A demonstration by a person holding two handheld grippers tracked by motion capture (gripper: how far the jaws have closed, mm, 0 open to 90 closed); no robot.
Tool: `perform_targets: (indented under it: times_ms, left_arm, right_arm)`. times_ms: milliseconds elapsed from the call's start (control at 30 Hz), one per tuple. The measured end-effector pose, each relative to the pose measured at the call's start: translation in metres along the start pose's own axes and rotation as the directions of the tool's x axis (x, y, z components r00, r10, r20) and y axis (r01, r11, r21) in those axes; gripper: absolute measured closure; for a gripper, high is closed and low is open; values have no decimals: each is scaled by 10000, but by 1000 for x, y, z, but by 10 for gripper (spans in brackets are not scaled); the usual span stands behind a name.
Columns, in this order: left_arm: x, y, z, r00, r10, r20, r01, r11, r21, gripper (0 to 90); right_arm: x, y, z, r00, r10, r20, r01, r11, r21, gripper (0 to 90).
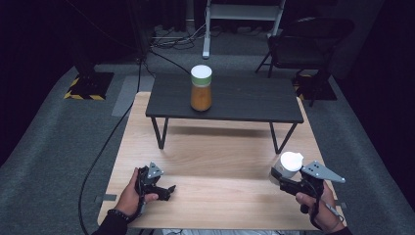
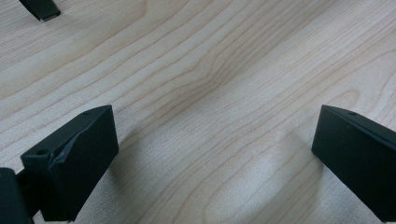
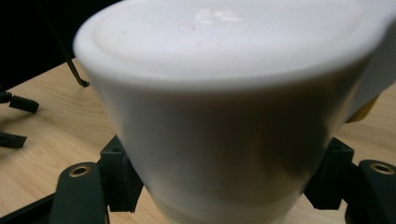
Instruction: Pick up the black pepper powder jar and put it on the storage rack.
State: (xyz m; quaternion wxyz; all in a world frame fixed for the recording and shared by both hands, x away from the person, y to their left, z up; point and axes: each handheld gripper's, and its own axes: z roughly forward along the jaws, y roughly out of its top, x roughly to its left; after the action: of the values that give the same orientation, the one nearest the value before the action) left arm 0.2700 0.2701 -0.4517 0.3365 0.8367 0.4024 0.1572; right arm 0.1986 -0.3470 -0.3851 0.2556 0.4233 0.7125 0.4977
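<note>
Your right gripper (image 1: 283,180) has its jaws clamped on the white cup (image 3: 224,116), one jaw pressing each side of its lower body, so the cup sits squarely between them with its lidded top tilted toward the camera. In the high view the same cup stands out just ahead of your right hand (image 1: 318,203), above the near right part of the wooden table (image 1: 220,205). Your left gripper (image 2: 210,154) has its jaws wide apart with nothing but bare wood grain between them, low over the near left of the table.

This looks like the carry step: the cup is gripped and seems to be off the surface. Ahead of the jaws, well apart, the small dark table (image 1: 254,105) carries an orange-filled jar (image 1: 201,88) with a white lid. If that is where you are heading, keep the grip firm, level the cup, and clear the dark table's near edge before lowering.
</note>
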Motion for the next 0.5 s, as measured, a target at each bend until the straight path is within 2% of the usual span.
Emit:
perform_targets:
  times_ms: [500]
  left_arm:
    - [0,0,0,10000,-5,3,5,10000,-1,5]
  right_arm:
    - [18,52,3,9971,-279,705,307,9987,-395,290]
